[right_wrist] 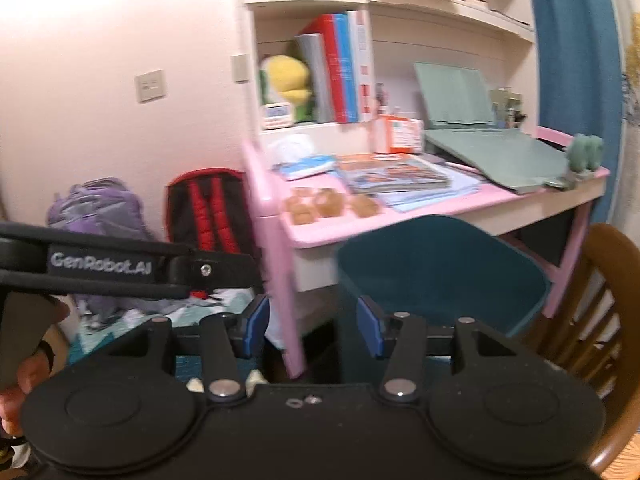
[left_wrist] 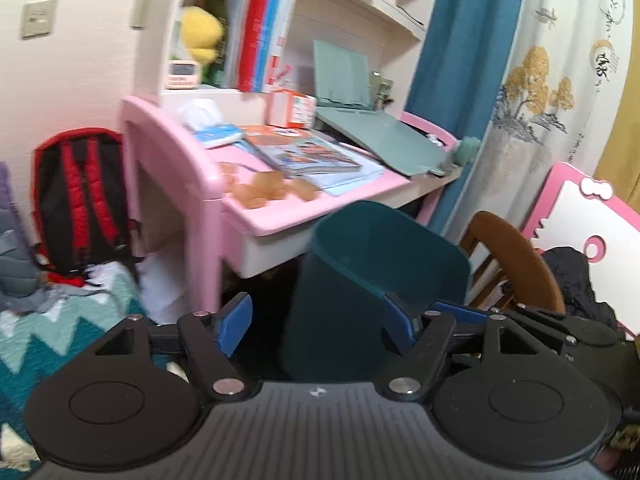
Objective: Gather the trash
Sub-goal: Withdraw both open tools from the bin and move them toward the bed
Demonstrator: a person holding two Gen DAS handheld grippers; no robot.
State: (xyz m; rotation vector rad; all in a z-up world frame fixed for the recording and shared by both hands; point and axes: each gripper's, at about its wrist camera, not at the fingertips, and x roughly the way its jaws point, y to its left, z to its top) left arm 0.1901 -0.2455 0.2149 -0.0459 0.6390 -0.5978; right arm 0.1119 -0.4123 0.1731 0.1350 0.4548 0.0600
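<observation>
Far left against the wall, a red-and-black backpack (left_wrist: 82, 204); next, a pink desk (left_wrist: 192, 168) with crumpled brown scraps (left_wrist: 266, 190) near its front edge, beside magazines (left_wrist: 316, 156). In front of the desk, a teal bin (left_wrist: 384, 276), mouth tilted toward the cameras. Left gripper (left_wrist: 318, 324) spread around the bin's near side, pads not pressing; right gripper (right_wrist: 312, 326) spread, empty, at the bin's left rim.

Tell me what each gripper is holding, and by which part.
Nothing. The left gripper and right gripper are both open; the bin is not clamped.
</observation>
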